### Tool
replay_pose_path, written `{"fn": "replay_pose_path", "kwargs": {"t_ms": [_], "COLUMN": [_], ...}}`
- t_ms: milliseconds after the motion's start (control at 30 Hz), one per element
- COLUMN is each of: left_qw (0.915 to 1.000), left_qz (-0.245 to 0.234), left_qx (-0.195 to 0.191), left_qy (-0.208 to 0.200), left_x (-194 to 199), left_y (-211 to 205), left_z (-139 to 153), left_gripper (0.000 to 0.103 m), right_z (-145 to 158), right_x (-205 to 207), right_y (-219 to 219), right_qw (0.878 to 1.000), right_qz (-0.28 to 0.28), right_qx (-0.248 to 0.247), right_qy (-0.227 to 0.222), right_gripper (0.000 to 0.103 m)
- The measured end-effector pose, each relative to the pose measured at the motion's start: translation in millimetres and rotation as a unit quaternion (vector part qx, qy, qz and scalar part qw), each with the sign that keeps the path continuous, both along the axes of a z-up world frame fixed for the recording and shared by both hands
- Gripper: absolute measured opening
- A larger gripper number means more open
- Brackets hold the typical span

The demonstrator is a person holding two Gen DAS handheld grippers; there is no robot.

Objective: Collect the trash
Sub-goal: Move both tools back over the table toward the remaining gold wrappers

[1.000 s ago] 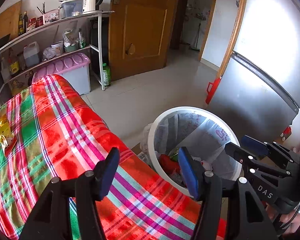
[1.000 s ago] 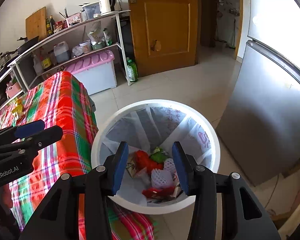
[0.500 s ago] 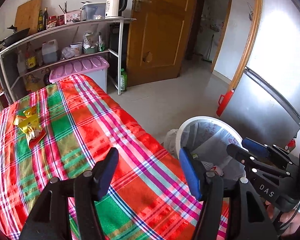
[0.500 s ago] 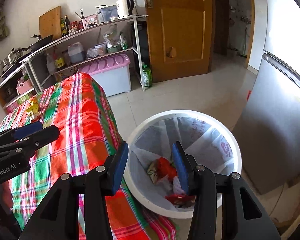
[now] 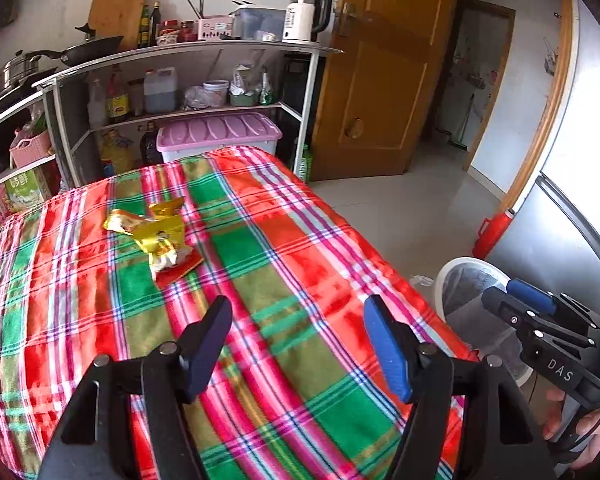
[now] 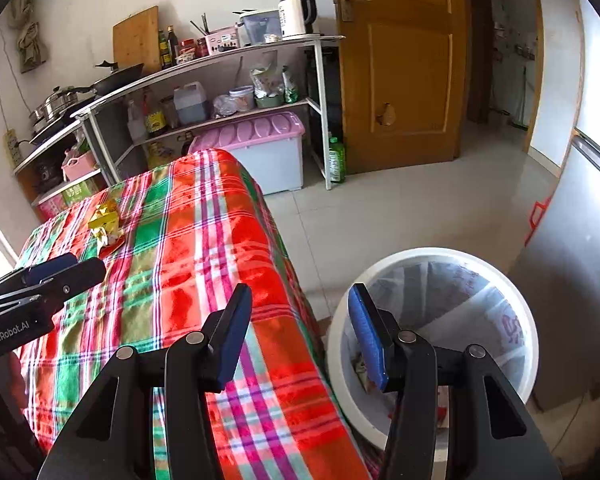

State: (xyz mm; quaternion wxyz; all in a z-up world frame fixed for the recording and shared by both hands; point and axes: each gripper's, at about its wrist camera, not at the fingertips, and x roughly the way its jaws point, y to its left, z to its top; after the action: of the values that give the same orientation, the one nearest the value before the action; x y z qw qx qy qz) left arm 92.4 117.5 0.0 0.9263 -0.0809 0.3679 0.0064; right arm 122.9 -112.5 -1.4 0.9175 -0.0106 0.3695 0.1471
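The trash left on the table is a small heap of wrappers point(image 5: 156, 236): crinkled gold foil packets lying on top of a flat red one, on the plaid cloth point(image 5: 284, 280) toward its far left part, well apart from both grippers. The left gripper point(image 5: 298, 344) hangs above the near part of the cloth with its jaws spread wide and nothing between them; the heap lies ahead of it and a little to its left. The right gripper point(image 6: 296, 332) is likewise spread and empty, placed over the table's edge beside the white bin point(image 6: 516, 312), which stands on the floor at the table's right side, lined with a bag and already holding some rubbish. The wrappers look very light, thin and floppy, with a slick foil surface, so they will likely crumple rather than resist and may slide or flutter if nudged. The best hold is probably on a raised, puckered fold of the gold foil point(image 6: 104, 220), where the pads can close on both sides; the red piece lies flat against the cloth and would be hard to pinch without catching the fabric. Since the pieces seem loose and overlapping, one grab may not lift them all.
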Motion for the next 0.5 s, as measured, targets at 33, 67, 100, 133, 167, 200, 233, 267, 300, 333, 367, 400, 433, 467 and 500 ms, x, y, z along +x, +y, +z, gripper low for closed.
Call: {"fn": "replay_pose_path", "kwargs": {"t_ms": [33,67,100,133,167,200,233,267,300,333,367,400,433,467,500], "left_qw": [1.0000,0.9999,0.9998,0.9997,0.9995,0.9993,0.9991,0.9989,0.9986,0.9982,0.9979,0.9975,0.9970,0.9967,0.9965], "left_qz": [0.006,0.011,0.018,0.024,0.030,0.036,0.042,0.047,0.053,0.059,0.064,0.070,0.077,0.081,0.083], "left_qx": [0.000,-0.001,-0.002,0.000,0.003,0.003,0.002,0.000,-0.002,-0.004,-0.004,-0.004,-0.001,0.003,0.006], "left_qy": [0.000,0.001,0.003,0.003,0.003,0.004,0.004,0.006,0.007,0.007,0.007,0.008,0.009,0.010,0.011], "left_x": [-0.4,-0.6,-1.1,-1.6,-1.9,-1.8,-1.5,-1.0,-0.6,-0.5,-0.5,0.5,1.1,2.3,3.4], "left_y": [8.6,17.3,26.1,34.2,41.9,50.2,59.2,67.7,76.8,85.4,93.7,103.2,110.2,116.5,122.3], "left_z": [-0.4,-0.8,-1.2,-1.5,-2.4,-3.1,-3.5,-3.9,-4.2,-4.3,-4.5,-4.4,-4.7,-5.1,-5.3], "left_gripper": [0.070,0.070,0.070,0.070,0.070,0.071,0.071,0.071,0.071,0.071,0.072,0.072,0.072,0.072,0.072], "right_z": [-0.3,-0.6,-0.3,-0.4,-0.6,-1.4,-1.6,-1.7,-1.8,-1.9,-2.3,-2.6,-3.3,-3.6,-4.6], "right_x": [1.8,3.3,4.7,6.7,9.2,10.4,12.0,13.1,15.0,16.8,19.0,21.5,24.3,27.0,29.5], "right_y": [7.8,15.4,22.0,29.2,37.5,44.5,53.1,61.0,69.6,77.7,86.0,94.7,102.4,111.3,118.8], "right_qw": [1.000,1.000,1.000,1.000,0.999,0.999,0.999,0.998,0.998,0.997,0.997,0.996,0.995,0.994,0.994], "right_qz": [0.008,0.015,0.021,0.028,0.036,0.041,0.048,0.056,0.066,0.073,0.081,0.089,0.096,0.105,0.111], "right_qx": [-0.001,-0.001,0.000,0.002,0.005,0.004,0.003,0.002,0.000,-0.001,-0.003,-0.003,-0.004,-0.004,-0.004], "right_qy": [0.000,-0.001,-0.001,0.000,0.001,0.003,0.003,0.002,0.002,0.004,0.005,0.006,0.008,0.010,0.012], "right_gripper": [0.051,0.051,0.051,0.051,0.051,0.051,0.051,0.051,0.051,0.051,0.051,0.051,0.051,0.052,0.052]}}
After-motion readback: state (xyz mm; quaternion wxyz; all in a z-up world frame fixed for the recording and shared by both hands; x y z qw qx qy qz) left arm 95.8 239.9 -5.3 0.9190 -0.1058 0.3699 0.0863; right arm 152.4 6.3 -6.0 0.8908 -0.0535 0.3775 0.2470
